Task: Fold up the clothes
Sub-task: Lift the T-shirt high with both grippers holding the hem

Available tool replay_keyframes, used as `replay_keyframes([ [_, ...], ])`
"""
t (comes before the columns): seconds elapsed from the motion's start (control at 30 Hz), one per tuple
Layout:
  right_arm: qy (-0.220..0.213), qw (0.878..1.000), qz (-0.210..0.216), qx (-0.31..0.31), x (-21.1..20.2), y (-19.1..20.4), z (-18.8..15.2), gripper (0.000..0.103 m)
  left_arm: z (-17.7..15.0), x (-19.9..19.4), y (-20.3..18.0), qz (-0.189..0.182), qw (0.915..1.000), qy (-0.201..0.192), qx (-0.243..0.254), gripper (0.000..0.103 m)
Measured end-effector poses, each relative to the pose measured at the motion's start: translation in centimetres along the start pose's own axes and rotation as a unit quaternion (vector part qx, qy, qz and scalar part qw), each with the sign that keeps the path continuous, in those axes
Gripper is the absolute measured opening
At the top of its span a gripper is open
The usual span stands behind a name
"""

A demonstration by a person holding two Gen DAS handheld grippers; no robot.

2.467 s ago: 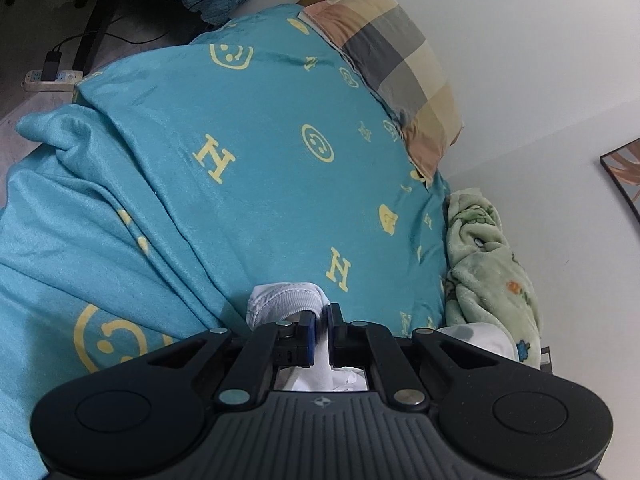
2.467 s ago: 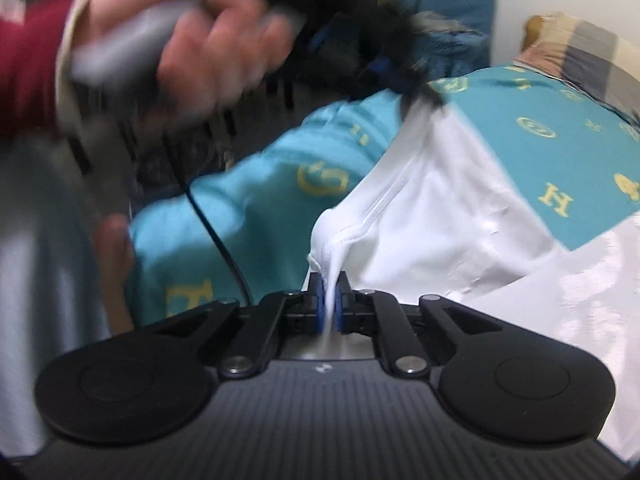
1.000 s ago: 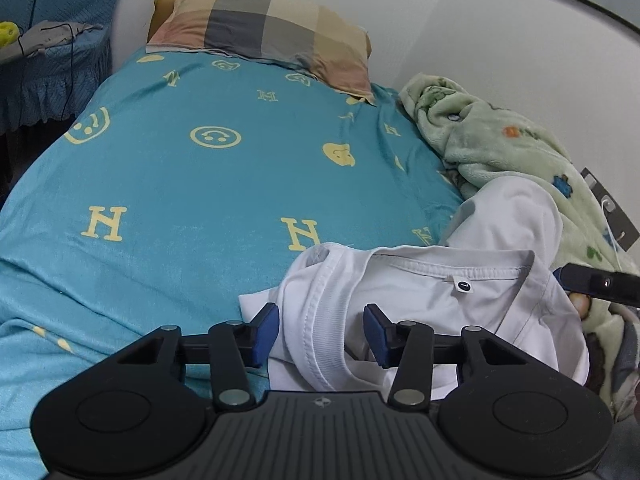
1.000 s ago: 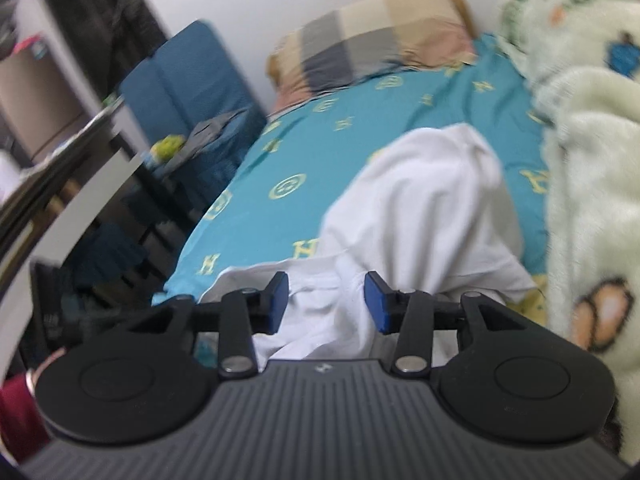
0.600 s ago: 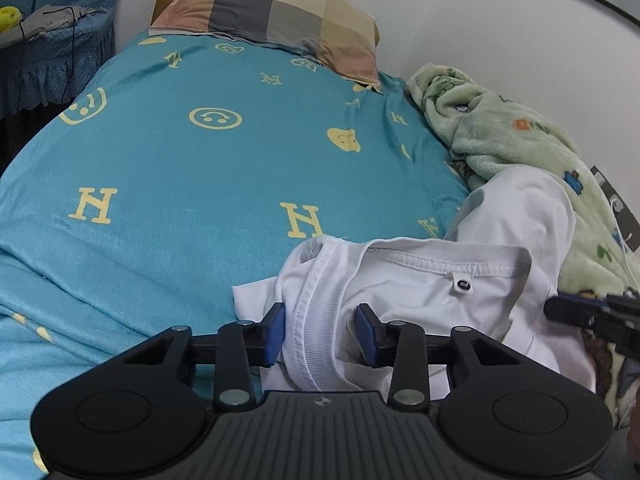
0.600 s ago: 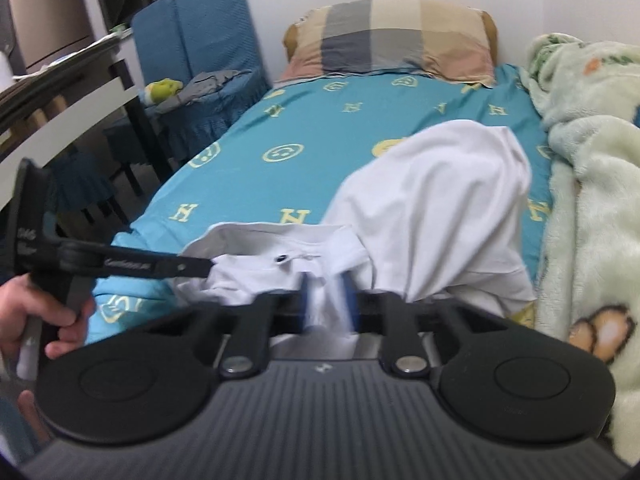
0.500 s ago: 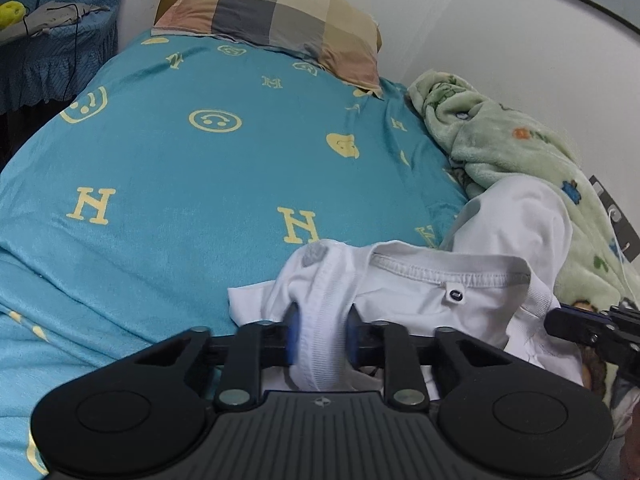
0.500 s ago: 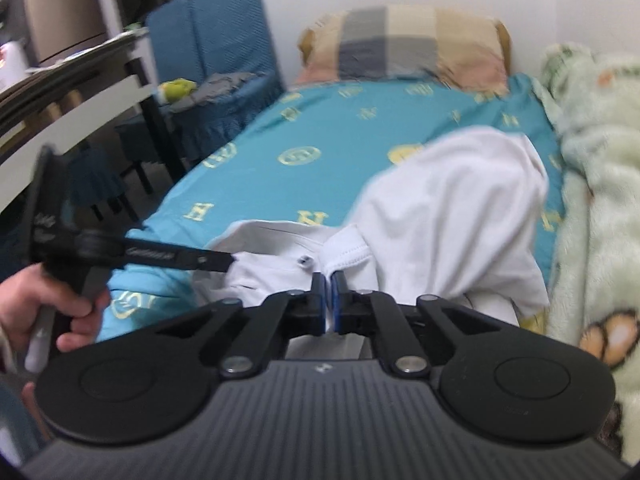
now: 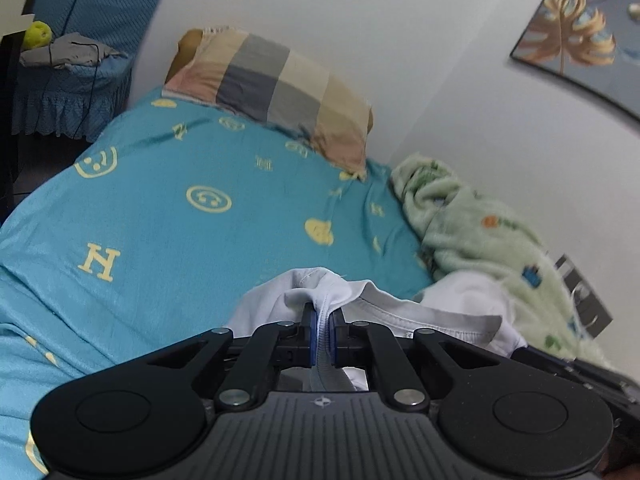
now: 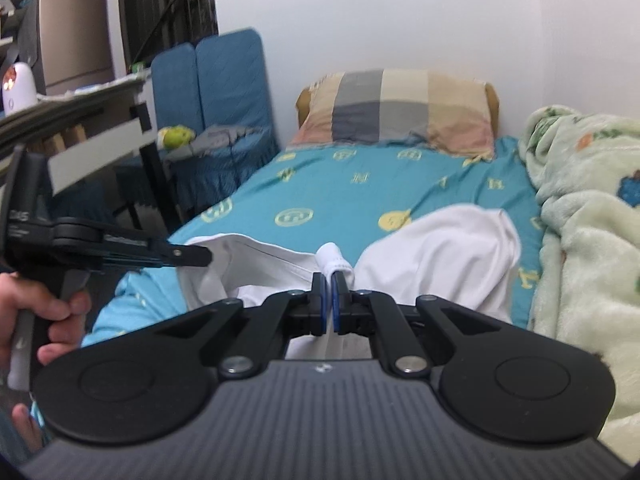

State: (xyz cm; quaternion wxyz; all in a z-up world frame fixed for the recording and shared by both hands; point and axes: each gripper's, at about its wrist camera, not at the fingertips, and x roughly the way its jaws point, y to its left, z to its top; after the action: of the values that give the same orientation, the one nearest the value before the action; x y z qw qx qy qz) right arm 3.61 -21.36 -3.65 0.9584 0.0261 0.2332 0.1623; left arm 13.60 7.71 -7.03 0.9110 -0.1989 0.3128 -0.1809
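Soft, even indoor light, no hard shadows or glare. Both views bow strongly at the edges. Beyond the jaws the pillow (image 9: 272, 92) and blanket (image 9: 480, 240) look slightly smeared; the wall (image 10: 380, 12) is pale and flat.

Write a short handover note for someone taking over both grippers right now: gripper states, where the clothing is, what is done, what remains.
Left gripper: shut on the ribbed collar of the white cotton T-shirt.
Right gripper: shut on another bunched edge of the same shirt.
Shirt: crumpled on the teal patterned bedsheet, beside the pale green fleece blanket.
Done: both grips taken.
Left: spread it flat, then make every fold.
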Motion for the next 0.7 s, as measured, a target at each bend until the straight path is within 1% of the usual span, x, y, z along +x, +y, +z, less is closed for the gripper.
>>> replay_keyframes([
  [0.13,-0.037,0.999,-0.009,0.002,-1.4,0.1,1.0,0.006,0.7,-3.2,-0.6,-0.014,0.9985,-0.042,-0.031,0.005],
  [0.2,-0.062,0.998,-0.012,0.007,-2.4,0.3,1.8,0.005,1.2,-5.5,-0.9,-0.021,0.9958,-0.076,-0.048,0.005],
  [0.27,-0.083,0.996,-0.011,0.015,-3.7,0.3,3.1,0.005,1.8,-8.1,-1.4,-0.023,0.9916,-0.114,-0.058,0.005],
  [0.33,-0.105,0.994,-0.002,0.024,-5.4,0.1,4.9,0.005,2.7,-10.7,-2.0,-0.03,0.9857,-0.149,-0.074,0.005],
  [0.37,-0.116,0.993,-0.002,0.019,-6.2,0.2,6.0,0.005,3.2,-12.1,-2.3,-0.035,0.9823,-0.166,-0.081,0.005],
  [0.47,-0.149,0.989,0.001,0.01,-9.1,0.4,9.5,0.005,5.2,-16.3,-4.8,-0.051,0.9731,-0.214,-0.067,0.005],
  [0.53,-0.17,0.985,0.004,0.008,-11.2,0.5,12.1,0.005,7.1,-19.0,-7.2,-0.063,0.968,-0.238,-0.046,0.005],
  [0.7,-0.23,0.973,0.011,0.01,-17.6,0.7,18.1,0.005,11.4,-26.2,-13.8,-0.086,0.9524,-0.292,0.013,0.005],
])
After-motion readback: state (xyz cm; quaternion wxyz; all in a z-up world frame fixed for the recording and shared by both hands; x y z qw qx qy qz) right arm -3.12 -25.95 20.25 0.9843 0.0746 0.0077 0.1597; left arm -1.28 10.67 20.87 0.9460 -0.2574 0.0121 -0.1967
